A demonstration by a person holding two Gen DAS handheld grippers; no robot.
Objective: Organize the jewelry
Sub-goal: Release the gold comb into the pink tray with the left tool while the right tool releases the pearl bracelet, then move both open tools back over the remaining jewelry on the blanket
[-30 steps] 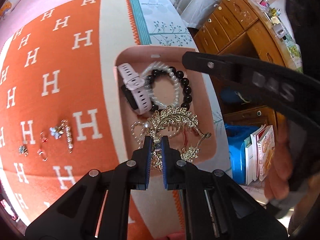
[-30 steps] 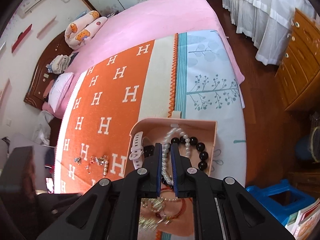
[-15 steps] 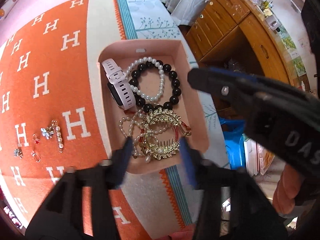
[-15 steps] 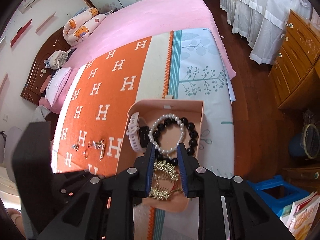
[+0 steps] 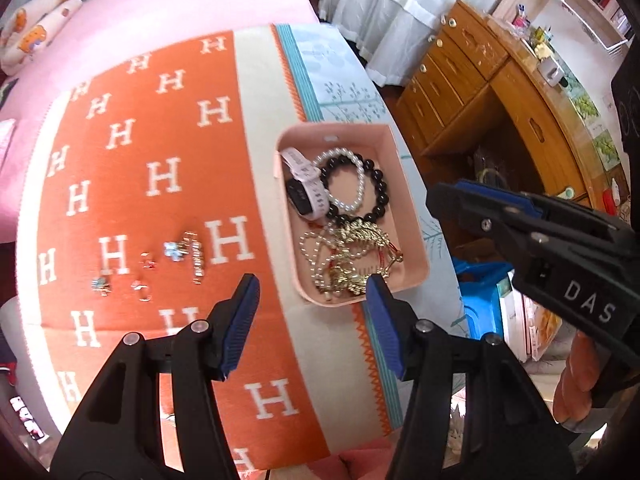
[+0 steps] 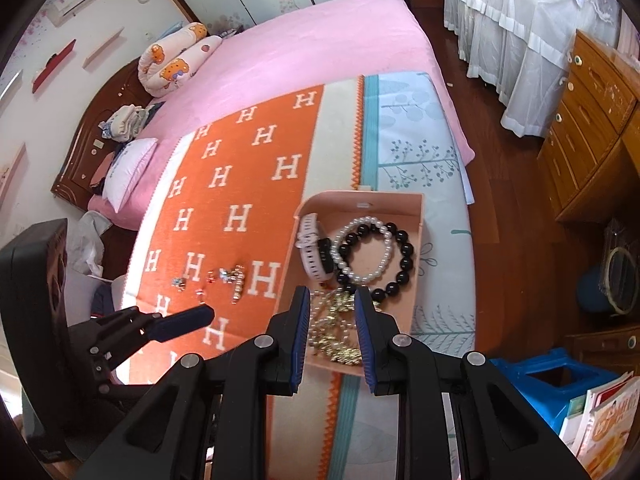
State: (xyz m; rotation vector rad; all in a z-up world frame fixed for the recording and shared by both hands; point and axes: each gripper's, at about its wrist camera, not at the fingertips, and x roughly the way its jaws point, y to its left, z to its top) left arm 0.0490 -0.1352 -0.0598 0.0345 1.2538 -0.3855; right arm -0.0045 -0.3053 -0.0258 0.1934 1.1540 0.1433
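Note:
A pink tray (image 5: 412, 216) (image 6: 418, 216) lies on the orange H-patterned blanket (image 5: 160, 184) (image 6: 240, 184). It holds a white watch (image 5: 304, 192) (image 6: 312, 256), a pearl bracelet (image 5: 362, 184), a black bead bracelet (image 5: 380, 196) (image 6: 404, 260) and a gold hair comb with a pearl chain (image 5: 352, 256) (image 6: 336, 320). Several small earrings and clips (image 5: 180, 256) (image 6: 228, 280) lie on the blanket left of the tray. My left gripper (image 5: 312, 324) is open and empty above the tray's near edge. My right gripper (image 6: 332, 336) is open and empty over the tray's near end.
A wooden dresser (image 5: 500, 92) (image 6: 592, 128) stands to the right. A blue stool (image 6: 552, 380) and books (image 6: 608, 416) are on the floor at lower right. Pink bedding (image 6: 312, 60) and pillows (image 6: 176, 56) lie beyond the blanket.
My left gripper let go of the gold comb in the tray, opened wide and drew back and up. My right gripper also opened and pulled back from the tray.

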